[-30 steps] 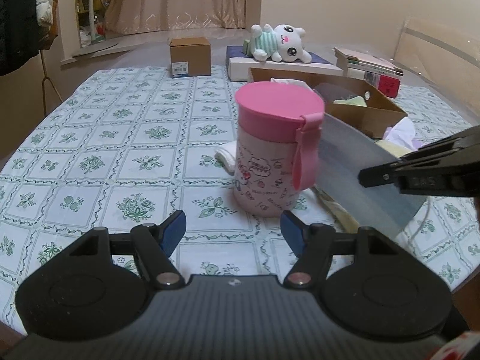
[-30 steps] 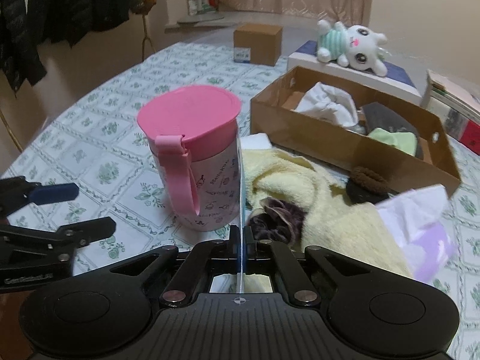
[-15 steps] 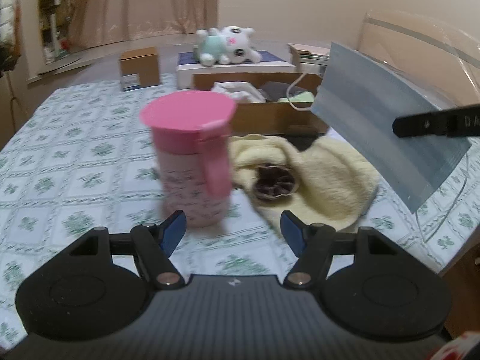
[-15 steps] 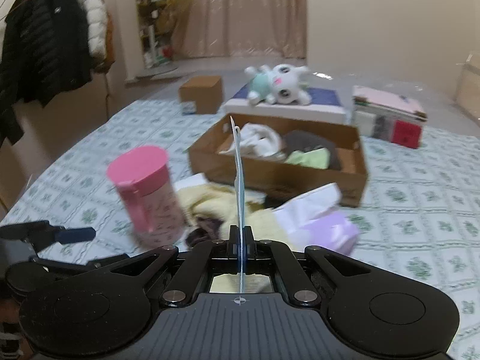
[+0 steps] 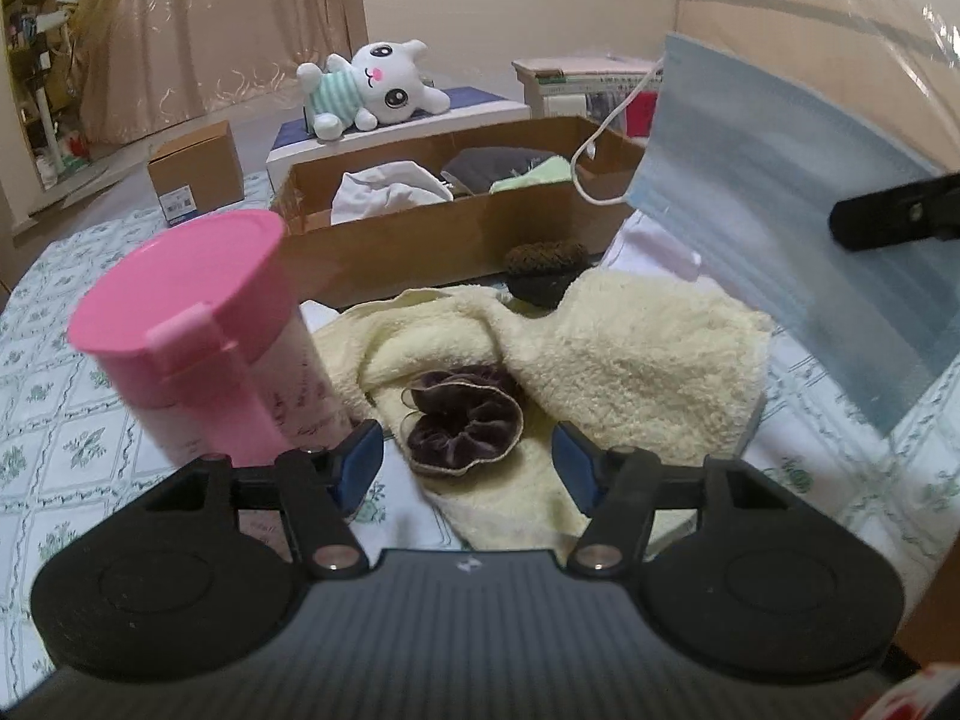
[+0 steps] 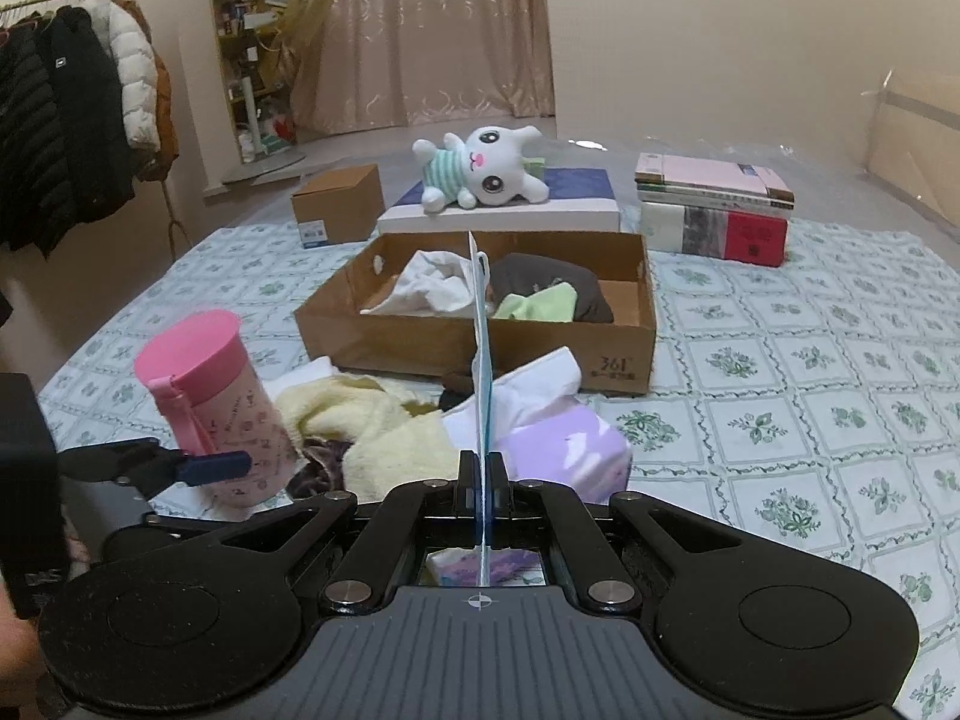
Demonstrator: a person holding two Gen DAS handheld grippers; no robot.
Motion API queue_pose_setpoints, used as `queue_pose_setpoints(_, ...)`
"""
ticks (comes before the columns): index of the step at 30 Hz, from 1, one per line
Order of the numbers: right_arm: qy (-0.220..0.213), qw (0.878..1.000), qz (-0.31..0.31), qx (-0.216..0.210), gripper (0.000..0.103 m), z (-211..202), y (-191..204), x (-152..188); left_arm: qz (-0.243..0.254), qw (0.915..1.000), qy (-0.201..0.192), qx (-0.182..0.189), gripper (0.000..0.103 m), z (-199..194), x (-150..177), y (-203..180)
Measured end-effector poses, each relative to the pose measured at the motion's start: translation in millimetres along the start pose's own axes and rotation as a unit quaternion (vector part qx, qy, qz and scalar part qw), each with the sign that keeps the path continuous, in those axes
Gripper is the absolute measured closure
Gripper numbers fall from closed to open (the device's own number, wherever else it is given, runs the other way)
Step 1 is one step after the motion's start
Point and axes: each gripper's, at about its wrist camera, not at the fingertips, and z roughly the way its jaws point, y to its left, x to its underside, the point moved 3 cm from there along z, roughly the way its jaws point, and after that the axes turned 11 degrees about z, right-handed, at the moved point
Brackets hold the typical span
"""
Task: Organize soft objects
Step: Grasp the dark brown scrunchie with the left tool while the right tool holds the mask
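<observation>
My right gripper (image 6: 479,480) is shut on a blue face mask (image 6: 481,360), seen edge-on and held in the air in front of the cardboard box (image 6: 624,354). From the left wrist view the mask (image 5: 780,228) hangs flat at the right with its ear loop dangling. My left gripper (image 5: 468,462) hovers low over a dark purple scrunchie (image 5: 462,420) that lies on a yellow towel (image 5: 630,360); its jaws are closing, the scrunchie sits between the blue pads and they do not touch it. The box holds white, grey and green cloths.
A pink lidded cup (image 5: 198,336) stands right beside the left finger. A brown knitted item (image 5: 543,267) lies before the box. A purple tissue pack (image 6: 564,450) sits by the towel. A plush bunny (image 6: 480,171), small carton (image 6: 339,204) and books (image 6: 714,210) lie beyond.
My left gripper swung right from the pink cup to the scrunchie and came lower. The right gripper lifted the mask up and back, so the box now lies ahead of it.
</observation>
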Motion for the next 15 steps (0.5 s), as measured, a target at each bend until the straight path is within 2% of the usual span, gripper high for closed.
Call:
queue_pose_setpoints(7, 0.003, 1.000, 0.009, -0.002, 0.102, 7, -8, 1, 0.016, 0.9996, 0.021, -0.010, 0.057, 28, 1, -3)
queue_pose_setpoints(13, 0.007, 1.000, 0.010, -0.005, 0.102, 11, -8, 2, 0.017, 0.9994, 0.026, -0.013, 0.078, 33, 1, 0)
queue_pose_setpoints(15, 0.007, 1.000, 0.009, -0.005, 0.102, 11, -7, 2, 0.015, 0.9994, 0.028, -0.014, 0.092, 31, 2, 1)
